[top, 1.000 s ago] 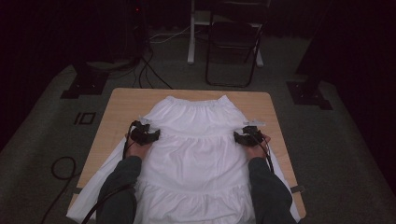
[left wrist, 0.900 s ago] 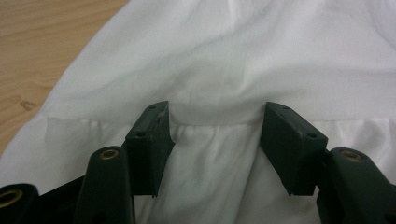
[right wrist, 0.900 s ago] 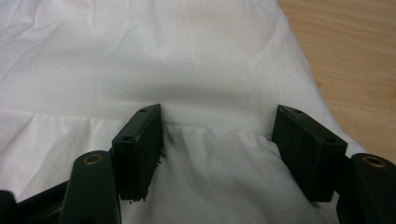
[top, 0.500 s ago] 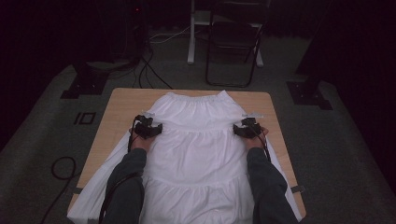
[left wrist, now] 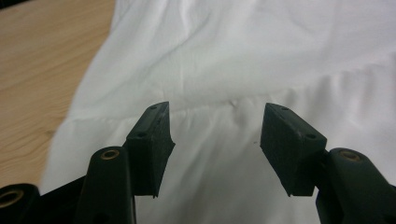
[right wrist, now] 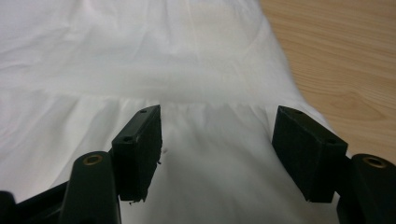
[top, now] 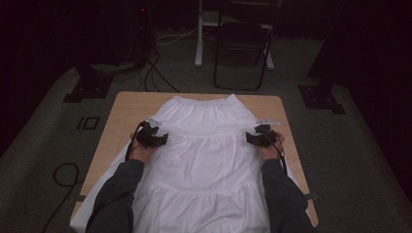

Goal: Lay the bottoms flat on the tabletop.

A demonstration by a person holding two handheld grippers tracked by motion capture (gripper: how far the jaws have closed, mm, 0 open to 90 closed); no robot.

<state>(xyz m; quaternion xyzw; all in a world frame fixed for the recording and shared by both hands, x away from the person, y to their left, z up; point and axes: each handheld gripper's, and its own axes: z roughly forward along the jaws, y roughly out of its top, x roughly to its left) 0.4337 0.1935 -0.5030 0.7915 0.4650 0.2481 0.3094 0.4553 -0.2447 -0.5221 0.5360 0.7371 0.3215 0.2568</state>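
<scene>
A white skirt (top: 204, 150) lies spread flat on the wooden table (top: 126, 109), waistband at the far end. The left gripper (top: 154, 139) hovers over the skirt's left edge and the right gripper (top: 260, 138) over its right edge, both with jaws apart, holding nothing.

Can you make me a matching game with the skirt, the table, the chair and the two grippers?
Things:
1. skirt
2. table
3. chair
4. left gripper and right gripper

Matches:
a. light wood
b. jaws open, nothing between them
c. white, spread flat
d. dark, on the floor beyond the table

Pairs: 1-c, 2-a, 3-d, 4-b
</scene>
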